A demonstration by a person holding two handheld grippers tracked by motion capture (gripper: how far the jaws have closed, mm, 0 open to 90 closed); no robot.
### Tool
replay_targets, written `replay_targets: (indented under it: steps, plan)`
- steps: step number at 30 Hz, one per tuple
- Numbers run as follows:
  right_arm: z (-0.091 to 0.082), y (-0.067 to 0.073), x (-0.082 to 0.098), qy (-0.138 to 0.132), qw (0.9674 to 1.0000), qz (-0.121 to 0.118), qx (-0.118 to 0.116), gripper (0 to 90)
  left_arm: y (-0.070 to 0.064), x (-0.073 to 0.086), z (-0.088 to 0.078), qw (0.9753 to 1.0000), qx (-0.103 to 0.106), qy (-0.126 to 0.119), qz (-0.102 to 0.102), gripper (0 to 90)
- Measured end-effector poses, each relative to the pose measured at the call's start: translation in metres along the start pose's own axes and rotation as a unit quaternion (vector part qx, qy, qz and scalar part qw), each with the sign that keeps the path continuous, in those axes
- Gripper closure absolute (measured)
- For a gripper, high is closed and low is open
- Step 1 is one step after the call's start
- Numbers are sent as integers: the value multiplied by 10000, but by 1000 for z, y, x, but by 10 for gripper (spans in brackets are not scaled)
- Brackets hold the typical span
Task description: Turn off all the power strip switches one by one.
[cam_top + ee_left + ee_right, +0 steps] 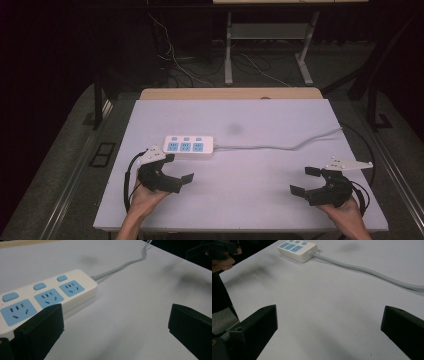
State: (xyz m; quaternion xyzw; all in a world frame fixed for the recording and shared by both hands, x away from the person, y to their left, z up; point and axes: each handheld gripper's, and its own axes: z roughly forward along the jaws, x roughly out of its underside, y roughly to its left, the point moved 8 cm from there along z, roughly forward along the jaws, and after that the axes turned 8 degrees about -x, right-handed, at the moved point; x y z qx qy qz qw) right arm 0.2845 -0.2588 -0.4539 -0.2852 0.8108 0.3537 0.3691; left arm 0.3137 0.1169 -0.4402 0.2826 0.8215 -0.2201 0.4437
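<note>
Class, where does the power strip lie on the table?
In the high view, the power strip lies left of the table's centre, just beyond the open left gripper.

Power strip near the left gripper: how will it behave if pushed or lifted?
The power strip looks rigid and flat, so it should slide rather than tip. Its smooth casing may slip in a grip. The grey cable will probably drag and turn it.

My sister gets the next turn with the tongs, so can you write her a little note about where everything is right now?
Left tongs: open, holding nothing, just in front of the power strip.
Right tongs: open, holding nothing, near the table's right front, well away from the strip.
Power strip: flat, sockets up, left of the table's middle; its grey cord runs off to the right.
Done: nothing gripped so far.
Left: probably closing the left tongs on the strip, the nearest thing.
</note>
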Motion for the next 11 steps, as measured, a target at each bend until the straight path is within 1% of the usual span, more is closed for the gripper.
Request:
replay_targets:
  steps: [6,9,11]
  plan:
    - [0,1,1,10,10000,14,-8,6,-3,13,-8,9999,89,3,-130,0]
    - [1,2,1,10,10000,21,-32,6,-1,15,-11,9995,141,-78,-272,0]
    - [2,3,1,26,10000,14,-45,6,0,14,-12,9993,146,-128,-306,0]
